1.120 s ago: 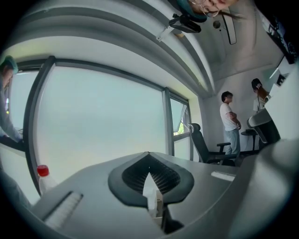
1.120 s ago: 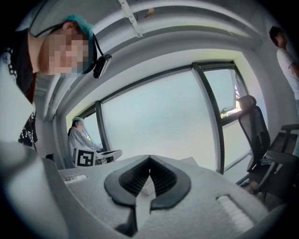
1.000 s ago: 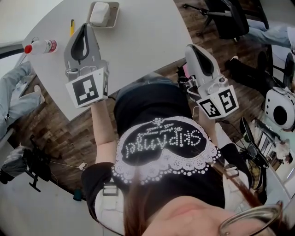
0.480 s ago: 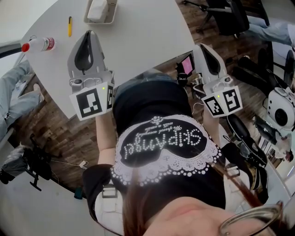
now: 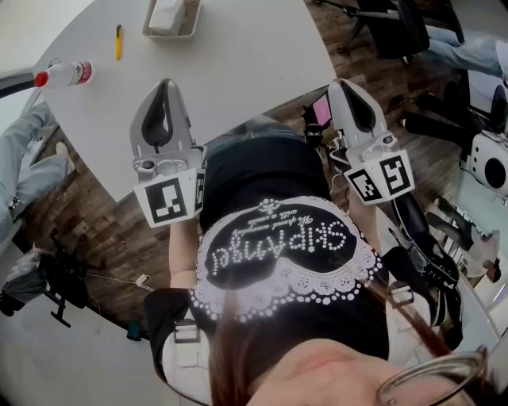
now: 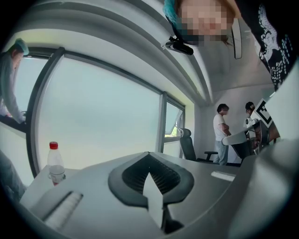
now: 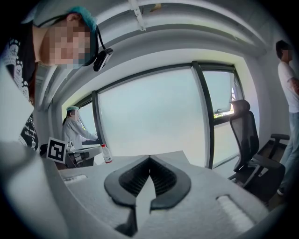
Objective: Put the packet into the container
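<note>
The container (image 5: 170, 36), a shallow pale tray with rounded corners, stands at the far side of the grey-white counter (image 5: 238, 71), and the top edge of the head view cuts it off. The packet (image 5: 167, 14), a soft white pillow-shaped item, appears to lie inside the container already, so the placing step is judged complete or nearly so. Because of the cropping, the packet's long axis cannot be determined. The left tongs (image 5: 164, 82) are closed and empty, with the ribbed dark pads meeting at the tip in the left gripper view. They are held above the near part of the counter and point almost straight at the container, which lies well ahead of them. The right tongs (image 5: 341, 82) are likewise closed on nothing and are held off the counter's right corner, above the wooden floor (image 5: 95, 230). The left hand is therefore the nearer one for any further contact with the container. A yellow pen (image 5: 118, 41) lies just left of the container, and a clear plastic bottle (image 5: 63, 74) with a red cap lies on its side near the counter's left edge. Both are well apart from either pair of tongs.
</note>
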`<state>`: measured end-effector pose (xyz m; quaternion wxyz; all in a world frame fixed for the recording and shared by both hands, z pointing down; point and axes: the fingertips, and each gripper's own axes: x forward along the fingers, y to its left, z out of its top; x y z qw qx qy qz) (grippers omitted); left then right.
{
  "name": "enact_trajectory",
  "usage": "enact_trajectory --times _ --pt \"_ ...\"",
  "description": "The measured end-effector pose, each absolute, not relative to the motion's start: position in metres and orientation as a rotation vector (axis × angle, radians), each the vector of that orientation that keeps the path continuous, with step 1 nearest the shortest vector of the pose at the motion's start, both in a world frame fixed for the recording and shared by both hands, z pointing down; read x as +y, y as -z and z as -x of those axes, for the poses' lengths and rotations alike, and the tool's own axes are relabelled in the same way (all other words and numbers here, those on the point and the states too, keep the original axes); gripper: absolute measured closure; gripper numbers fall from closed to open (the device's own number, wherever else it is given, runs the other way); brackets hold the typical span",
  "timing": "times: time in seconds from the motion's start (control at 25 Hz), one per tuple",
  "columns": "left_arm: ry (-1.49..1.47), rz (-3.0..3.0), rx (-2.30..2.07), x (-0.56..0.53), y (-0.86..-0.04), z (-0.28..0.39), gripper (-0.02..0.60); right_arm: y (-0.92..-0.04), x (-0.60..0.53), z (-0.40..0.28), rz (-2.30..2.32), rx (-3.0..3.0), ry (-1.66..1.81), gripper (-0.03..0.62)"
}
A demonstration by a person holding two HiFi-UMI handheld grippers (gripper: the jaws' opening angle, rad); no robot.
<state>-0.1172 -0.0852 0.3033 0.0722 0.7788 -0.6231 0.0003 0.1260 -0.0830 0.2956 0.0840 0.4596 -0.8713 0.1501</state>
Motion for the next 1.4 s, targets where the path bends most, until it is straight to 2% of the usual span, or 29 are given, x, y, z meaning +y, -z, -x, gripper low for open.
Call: enact_trajectory --times 0.44,1.0,1.4 --pt "-0.052 -2.261 -1.813 -0.059 -0.332 0.104 0.584 -0.296 -0.081 -0.129 -1.384 -2.591 -0.439 0.597" --pt "-0.002 -2.141 -1.711 -0.05 -0.363 0.105 0.58 -0.343 -0.054 -0.061 -1.119 -2.645 -0.536 0.597" --pt "-0.024 -2.152 -1.748 -0.04 -0.361 0.109 0.58 -0.346 -0.055 -0.056 -1.098 -2.666 -0.552 0.597"
